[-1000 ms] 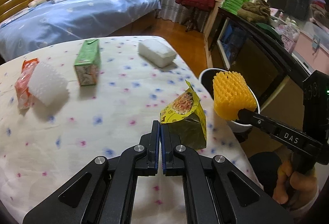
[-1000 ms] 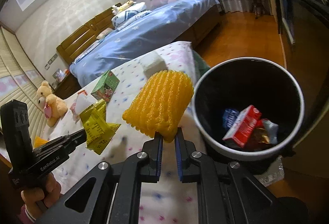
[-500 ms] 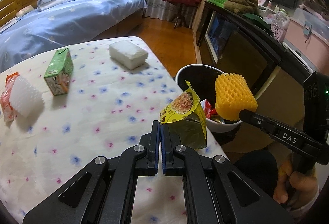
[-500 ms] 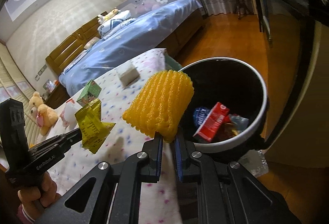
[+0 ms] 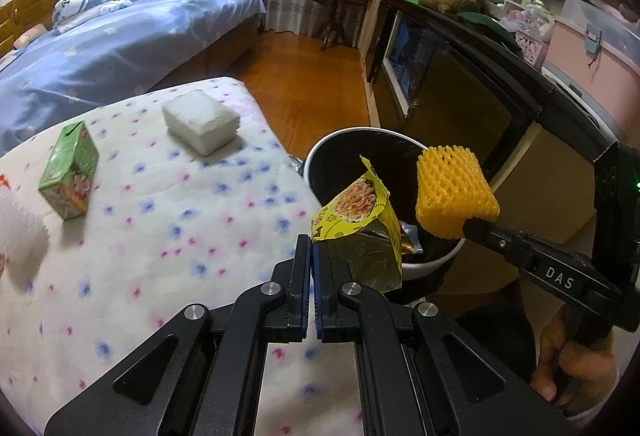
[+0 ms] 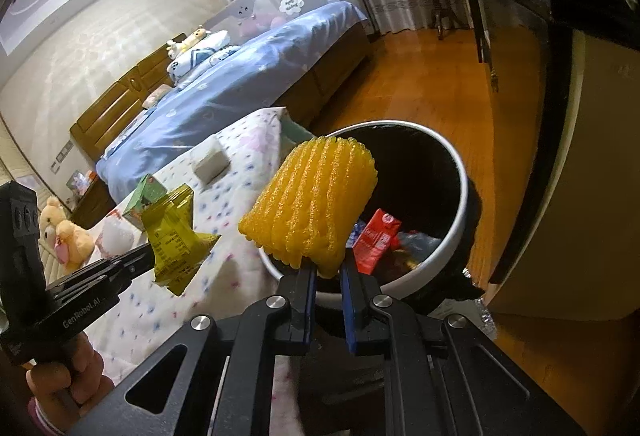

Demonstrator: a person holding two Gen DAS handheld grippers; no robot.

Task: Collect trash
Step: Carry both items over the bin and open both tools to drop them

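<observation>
Trash: two pieces are in the air at the bin, and others lie on the worktop away from it.
Bin (image 5: 434, 262): a round white-rimmed pail with a dark inside, standing on the floor just off the worktop's corner; a red carton (image 6: 376, 240) and other wrappers lie at its bottom. It serves as the landmark below.
Left tool (image 5: 312, 251): fingers pressed together on a corner of the yellow snack wrapper (image 5: 362, 226), so the empty bag hangs free by its edge, at the bin's near rim on the worktop side.
Right tool (image 6: 327, 272): clamped on the lower edge of the yellow foam net (image 6: 316, 203), fingers a little apart because the foam fills the gap. In its own view the net hangs over the bin's near rim and mouth.
Why held so: I judge that both pieces are pinched by an edge so they drop clean when the fingers part.
Left on the worktop (image 5: 160, 236): the green carton (image 5: 70, 175), the white foam block (image 5: 200, 119) and a white foam net (image 5: 18, 232) all lie well away from the bin, on the bed side.
Next, as a judgement: bring the wrapper fully over the mouth before letting go; light foam and foil could catch the rim and fall to the floor.
</observation>
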